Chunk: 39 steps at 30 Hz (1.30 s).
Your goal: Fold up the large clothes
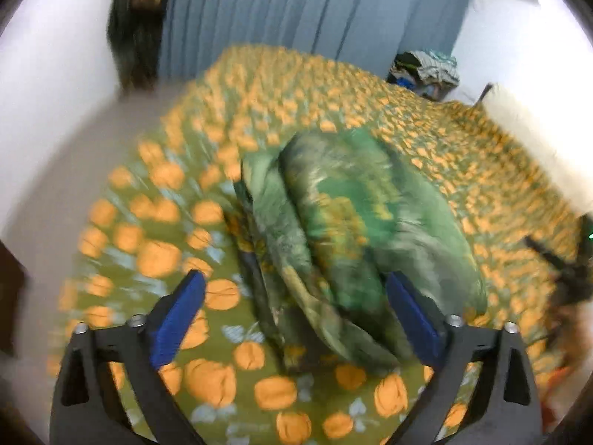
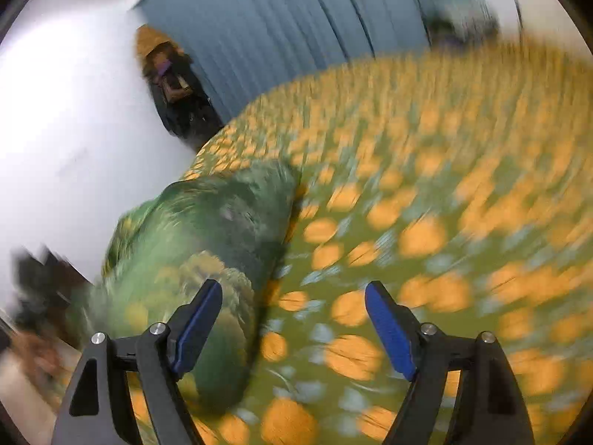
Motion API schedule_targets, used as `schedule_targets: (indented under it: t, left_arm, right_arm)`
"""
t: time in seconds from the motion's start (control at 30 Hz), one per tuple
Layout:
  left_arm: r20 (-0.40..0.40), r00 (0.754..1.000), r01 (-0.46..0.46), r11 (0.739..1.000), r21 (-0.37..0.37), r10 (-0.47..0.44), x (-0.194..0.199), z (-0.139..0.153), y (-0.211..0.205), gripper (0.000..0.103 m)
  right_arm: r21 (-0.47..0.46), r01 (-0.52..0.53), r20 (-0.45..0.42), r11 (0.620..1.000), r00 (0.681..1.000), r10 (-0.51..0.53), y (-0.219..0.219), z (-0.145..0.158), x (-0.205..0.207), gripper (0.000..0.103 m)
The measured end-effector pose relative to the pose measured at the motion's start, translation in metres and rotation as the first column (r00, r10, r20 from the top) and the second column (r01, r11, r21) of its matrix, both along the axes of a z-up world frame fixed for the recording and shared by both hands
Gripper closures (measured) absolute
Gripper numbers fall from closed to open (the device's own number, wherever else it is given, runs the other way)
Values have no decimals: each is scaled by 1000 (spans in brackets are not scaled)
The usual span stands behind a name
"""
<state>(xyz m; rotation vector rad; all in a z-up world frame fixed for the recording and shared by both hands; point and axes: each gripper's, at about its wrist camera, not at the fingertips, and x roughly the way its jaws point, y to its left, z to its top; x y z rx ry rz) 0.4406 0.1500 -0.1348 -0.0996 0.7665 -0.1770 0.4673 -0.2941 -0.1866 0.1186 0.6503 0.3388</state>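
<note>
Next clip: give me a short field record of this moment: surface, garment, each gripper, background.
surface: bedspread, olive green with orange flower print
garment: green patterned cloth, folded into a thick bundle, lying on the bedspread
left gripper: open, nothing gripped, above the bundle's near end
right gripper: open, empty, bundle at its left finger's side
background: grey-blue curtain, white wall
image quality: motion blur
</note>
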Motion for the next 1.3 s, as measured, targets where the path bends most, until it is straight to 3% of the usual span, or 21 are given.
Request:
schedule_targets:
  t: [0.1,0.2,0.27,0.33,0.37,0.47,0.57,0.73,0.93,1.1,1.3]
  left_arm:
    - [163,986,-55,992,115,35,-33,31,-35,0]
    - [252,967,-60,991,121,28,-71,54,-77,0]
    - [237,971,-38,994,105,12,-78,58,-95,0]
    - [241,970,-66,988,138,31,-95,61,-111,0]
    - [258,965,-91,984,155,49,-106,63,-113,0]
    - [271,959,-135,975,178,84,-127,68,-118,0]
    - [261,959,-164,968,188,112,-147,77,-120,0]
    - [264,952,-210,958,195,155,-170,88,-124,0]
    - [260,950,-232,949,212,174,-189,94,-129,0]
    - [195,960,-224,967,119,198,-196,95,-118,0]
    - [152,966,-230,964,134,209,-197,90,-120,0]
  right_arm:
    - [-58,36,130,998,991,-28,12,38,-57,19]
    - [17,40,76,999,996,-41,18,51,-80,1]
    - [73,48,8,996,999,-49,17,49,-87,1]
    - [75,84,-13,994,996,-84,19,52,-101,1]
    - [59,96,6,994,995,-97,19,55,-113,1]
    - [-73,145,176,987,976,-130,32,77,-159,1]
    - [-88,160,280,983,951,-130,39,97,-198,1]
    - [-148,59,127,987,991,-40,54,99,-196,1]
    - [-246,116,132,962,988,-85,64,100,-215,1]
    - [-255,145,123,956,986,-117,64,108,-228,1]
    - [-263,137,112,955,988,-111,69,106,-237,1]
